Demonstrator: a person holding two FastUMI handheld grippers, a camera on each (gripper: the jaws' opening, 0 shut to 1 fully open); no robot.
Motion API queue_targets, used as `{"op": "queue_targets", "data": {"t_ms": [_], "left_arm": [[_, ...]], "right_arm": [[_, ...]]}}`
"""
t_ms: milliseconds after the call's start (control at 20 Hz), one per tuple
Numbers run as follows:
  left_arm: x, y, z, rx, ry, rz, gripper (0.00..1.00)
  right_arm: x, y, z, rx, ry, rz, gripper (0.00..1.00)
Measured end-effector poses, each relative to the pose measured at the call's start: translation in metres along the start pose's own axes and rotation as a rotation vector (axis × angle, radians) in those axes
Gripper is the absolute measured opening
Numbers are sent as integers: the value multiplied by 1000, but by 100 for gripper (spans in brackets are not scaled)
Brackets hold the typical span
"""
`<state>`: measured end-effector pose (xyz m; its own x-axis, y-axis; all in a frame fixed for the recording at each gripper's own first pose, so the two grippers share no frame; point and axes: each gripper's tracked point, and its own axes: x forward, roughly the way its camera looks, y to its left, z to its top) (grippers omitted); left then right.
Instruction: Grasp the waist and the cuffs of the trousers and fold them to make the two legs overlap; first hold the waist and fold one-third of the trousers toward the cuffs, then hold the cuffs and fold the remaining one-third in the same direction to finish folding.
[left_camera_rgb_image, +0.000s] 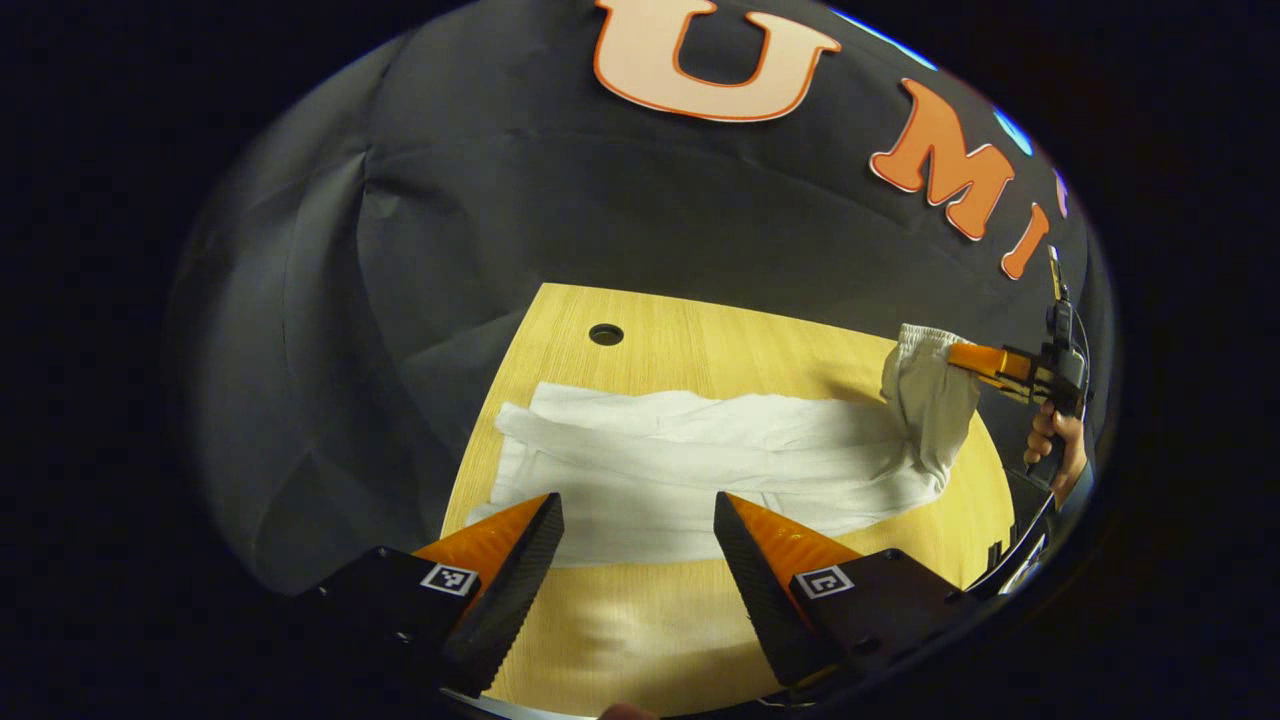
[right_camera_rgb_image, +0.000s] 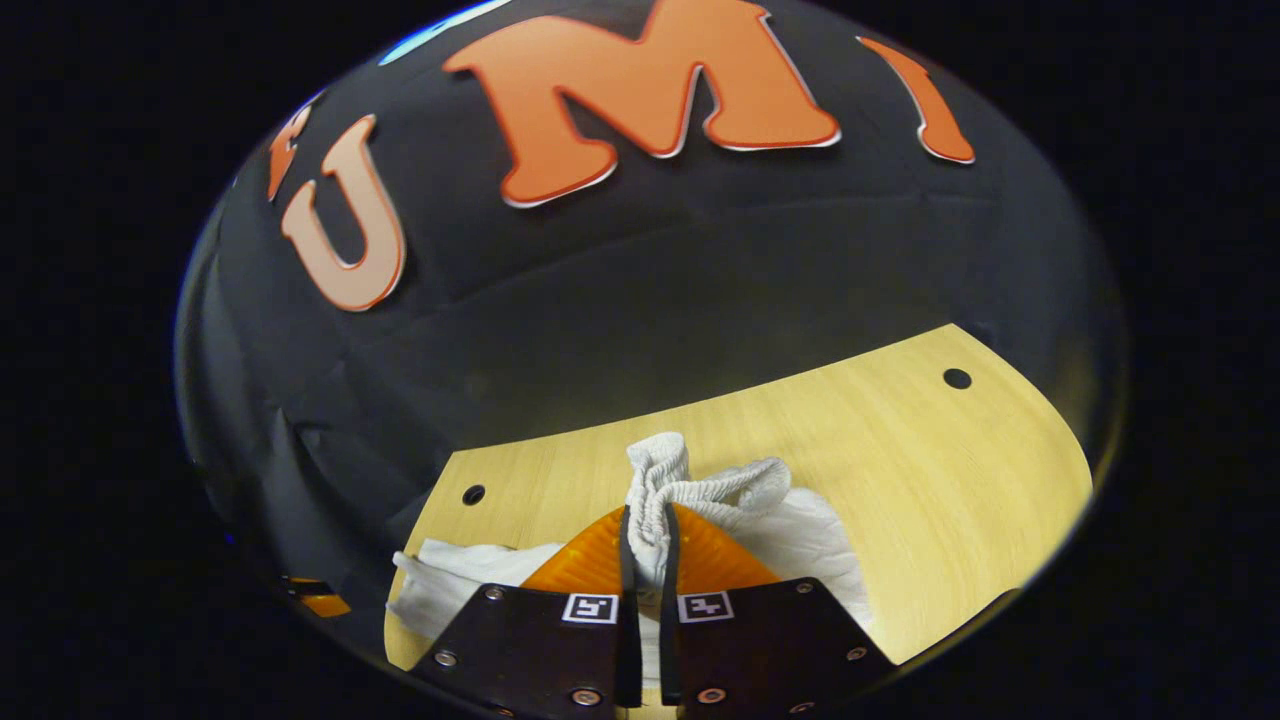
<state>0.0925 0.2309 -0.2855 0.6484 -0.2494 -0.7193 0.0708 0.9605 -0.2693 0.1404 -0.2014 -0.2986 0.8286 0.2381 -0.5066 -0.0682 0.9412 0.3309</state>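
Jaws of right gripper (right_camera_rgb_image: 646, 535) clamping lifted waist (right_camera_rgb_image: 690, 487), left gripper (left_camera_rgb_image: 638, 545) agape

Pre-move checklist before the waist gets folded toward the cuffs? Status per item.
1. Right gripper clamped on the waist: ok, both fingers press the bunched waistband.
2. Waist lifted off the table: ok, it hangs from the right gripper in the left gripper view.
3. Left gripper free: ok, open, hovering by the trousers and holding nothing.
4. Legs overlapped: cannot tell, the layers lie along each other but the edges are unclear.
5. Cuffs flat on the table: ok, resting at the far end from the waist.
6. Landing area ahead: ok, bare wood beside the cloth.
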Motion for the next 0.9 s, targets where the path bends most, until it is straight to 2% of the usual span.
{"op": "queue_targets", "data": {"t_ms": [250,300,350,450,550,650,800,900], "left_arm": [[4,25,-15,-43,28,7,100],[5,28,-19,-53,35,8,96],[6,32,-23,-63,44,6,100],[9,37,-33,-84,62,-5,100],[11,39,-38,-103,80,-13,99],[17,45,-47,-139,94,-29,100],[28,45,-61,-232,131,-63,96],[34,43,-72,-325,156,-85,99]], "right_arm": [[2,-1,1,-120,66,46,8],[1,-3,2,-140,86,53,9],[1,0,0,-152,115,68,11],[-2,0,2,-152,174,129,20],[-11,-7,16,-171,207,173,34],[-13,-13,34,-175,218,203,41],[-11,-35,62,-176,209,191,48],[-26,-51,86,-182,181,159,62]]}}
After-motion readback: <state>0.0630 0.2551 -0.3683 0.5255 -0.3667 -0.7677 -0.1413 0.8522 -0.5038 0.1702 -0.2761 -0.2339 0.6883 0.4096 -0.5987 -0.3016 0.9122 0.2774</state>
